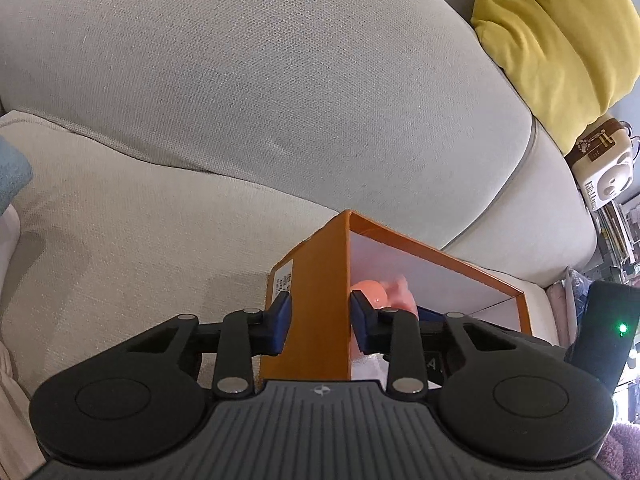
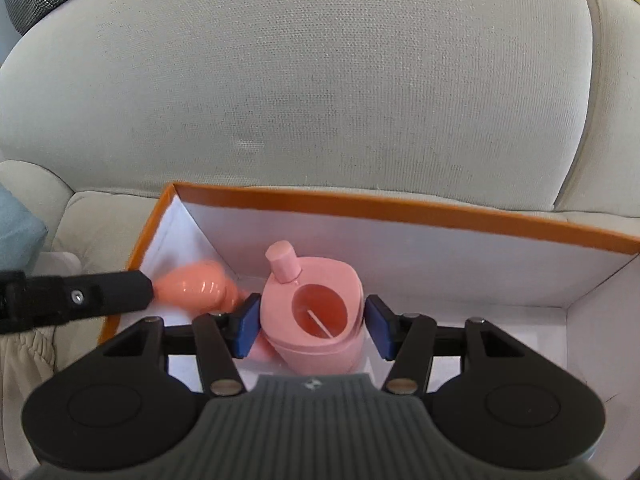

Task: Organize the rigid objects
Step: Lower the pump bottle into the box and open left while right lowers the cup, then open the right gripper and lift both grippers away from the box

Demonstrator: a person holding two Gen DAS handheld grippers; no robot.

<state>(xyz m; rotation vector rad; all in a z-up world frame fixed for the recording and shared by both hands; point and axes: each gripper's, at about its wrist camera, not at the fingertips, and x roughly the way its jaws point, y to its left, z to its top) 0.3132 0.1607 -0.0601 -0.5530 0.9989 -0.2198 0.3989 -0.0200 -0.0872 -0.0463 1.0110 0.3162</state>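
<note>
Left gripper [image 1: 320, 320]: your blue pads [image 1: 282, 322] straddle one wall of the orange box, one pad outside and one inside; small gaps show beside the wall on both sides, so you cannot tell whether it is truly pinched.
Right gripper [image 2: 311, 322]: you hold it inside the box, jaws spread to either side of the pink cup; the left pad [image 2: 248, 330] looks to be touching the cup's side, the right pad sits just off it, so there is no firm pinch.
Orange box [image 2: 400, 207]: open-topped, white inside, resting on the sofa seat with its far wall close to the backrest.
Pink cup [image 2: 316, 320]: upright in the box, with a round opening on top and a short capped spout toward the back.
Second pink toy [image 2: 192, 288]: glossy, rounded and blurred, lying in the box's left corner just beside the cup; you cannot tell what it is.
Sofa [image 1: 240, 80]: light grey-beige fabric, backrest filling both views.
Yellow cushion [image 1: 560, 40]: at the sofa's right end, well apart from the box.
</note>
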